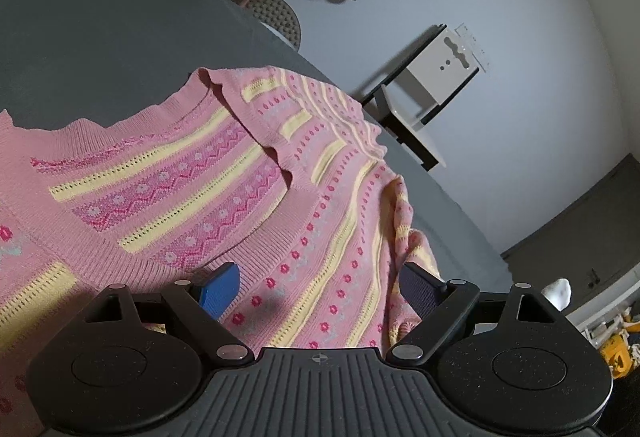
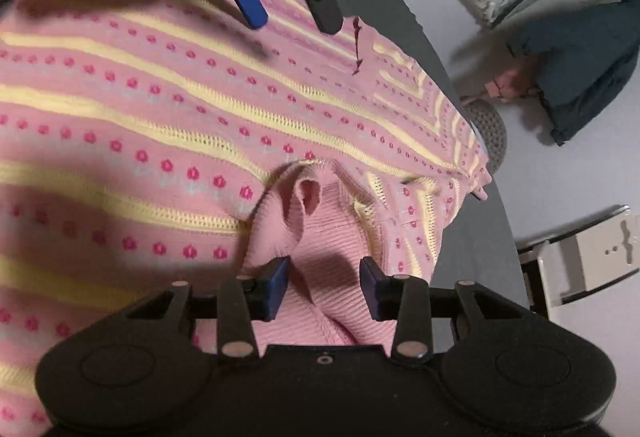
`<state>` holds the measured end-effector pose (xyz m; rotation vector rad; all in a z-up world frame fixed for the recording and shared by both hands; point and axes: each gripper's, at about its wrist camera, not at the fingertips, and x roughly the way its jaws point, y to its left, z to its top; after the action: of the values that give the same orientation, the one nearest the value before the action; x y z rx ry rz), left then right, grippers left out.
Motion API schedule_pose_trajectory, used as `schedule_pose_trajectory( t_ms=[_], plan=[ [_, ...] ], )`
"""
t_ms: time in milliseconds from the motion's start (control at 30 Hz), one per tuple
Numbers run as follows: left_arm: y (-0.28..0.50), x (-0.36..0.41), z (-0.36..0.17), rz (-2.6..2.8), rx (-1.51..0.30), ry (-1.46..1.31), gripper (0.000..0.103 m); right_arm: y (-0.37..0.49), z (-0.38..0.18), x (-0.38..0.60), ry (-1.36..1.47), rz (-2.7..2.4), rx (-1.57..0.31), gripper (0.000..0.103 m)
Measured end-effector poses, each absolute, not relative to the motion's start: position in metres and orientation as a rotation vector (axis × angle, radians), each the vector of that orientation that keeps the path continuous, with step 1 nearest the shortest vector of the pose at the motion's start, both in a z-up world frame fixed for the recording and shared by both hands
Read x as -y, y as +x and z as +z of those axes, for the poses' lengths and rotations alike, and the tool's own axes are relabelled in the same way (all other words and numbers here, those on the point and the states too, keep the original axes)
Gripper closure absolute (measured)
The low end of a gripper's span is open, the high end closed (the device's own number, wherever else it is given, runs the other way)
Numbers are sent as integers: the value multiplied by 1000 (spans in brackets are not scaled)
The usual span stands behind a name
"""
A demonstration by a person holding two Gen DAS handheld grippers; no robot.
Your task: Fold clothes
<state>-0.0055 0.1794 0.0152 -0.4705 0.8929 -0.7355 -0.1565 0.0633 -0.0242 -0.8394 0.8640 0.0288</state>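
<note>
The pink knit sweater (image 1: 192, 197) lies spread on the grey table (image 1: 100, 17). The left gripper (image 1: 316, 289) and the right gripper (image 2: 324, 287) both stand released over the sweater, the right straddling its bunched ribbed cuff (image 2: 320, 237). Risk: closing on the bunch traps extra layers and skews the fold.

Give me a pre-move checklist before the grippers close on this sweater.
1. Left gripper open over the pink knitted sweater with yellow stripes: ok.
2. Right gripper open around the ribbed pink cuff: ok.
3. Cuff lies flat: not ok, bunched.
4. Sweater fully on the dark grey table: cannot tell; the right edge looks draped over the rim.
5. Sleeve already folded over the body: ok.
</note>
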Motion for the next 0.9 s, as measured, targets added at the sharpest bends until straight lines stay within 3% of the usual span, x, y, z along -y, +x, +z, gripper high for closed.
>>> schedule_pose_trajectory(
  t_ms=[67, 133, 267, 367, 533, 667, 900],
  plan=[
    [-5, -179, 15, -736, -897, -470, 16, -155, -30, -69, -891, -3, -843, 66],
    [-5, -179, 14, -736, -902, -469, 16, -155, -31, -75, -938, -27, -819, 90],
    [-5, -181, 14, -734, -899, -472, 16, -158, -19, -72, -949, -104, -762, 99],
    [-5, -180, 14, -739, -899, -475, 16, -162, 1, -59, -845, -179, -700, 101],
    [-6, -177, 12, -740, -897, -435, 16, -178, 60, 31, -259, -411, -554, 101],
    [-10, -170, 13, -736, -858, -338, 16, -194, 76, 122, 62, -559, -506, 101],
    [-24, -155, 14, -734, -771, -131, 16, -196, 63, 230, 209, -718, -550, 101]
  ],
)
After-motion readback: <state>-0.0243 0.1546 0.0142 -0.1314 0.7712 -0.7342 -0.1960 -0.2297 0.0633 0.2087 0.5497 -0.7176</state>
